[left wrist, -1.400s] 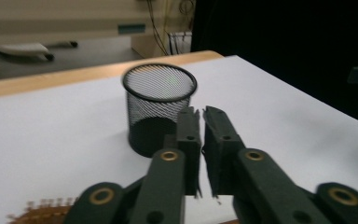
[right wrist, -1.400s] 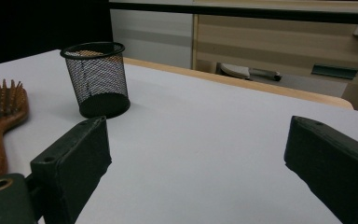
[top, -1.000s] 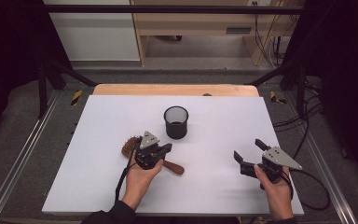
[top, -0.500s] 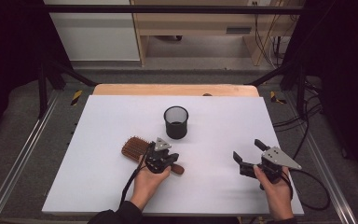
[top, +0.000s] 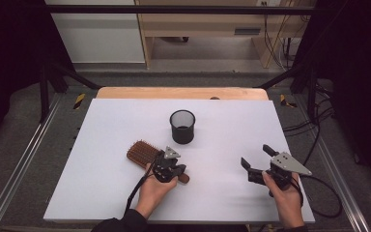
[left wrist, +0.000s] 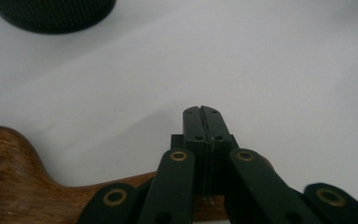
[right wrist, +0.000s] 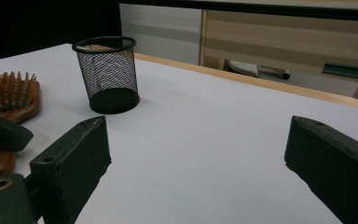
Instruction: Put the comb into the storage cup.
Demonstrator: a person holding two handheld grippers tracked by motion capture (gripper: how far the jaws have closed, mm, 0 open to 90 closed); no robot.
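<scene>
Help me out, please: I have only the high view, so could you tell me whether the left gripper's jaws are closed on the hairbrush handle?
Observer: In the left gripper view, the left gripper has its jaws shut tip to tip with nothing between the tips. The hairbrush handle runs across beneath them.
Operator: Thank you. And how does the right gripper stand?
Observer: The right gripper view shows the right gripper with its jaws wide apart and only bare table between them.
Operator: Which way do the brush's bristles face?
Observer: In the right gripper view the bristles point upward, and the brush lies to the left of the mesh cup.
</scene>
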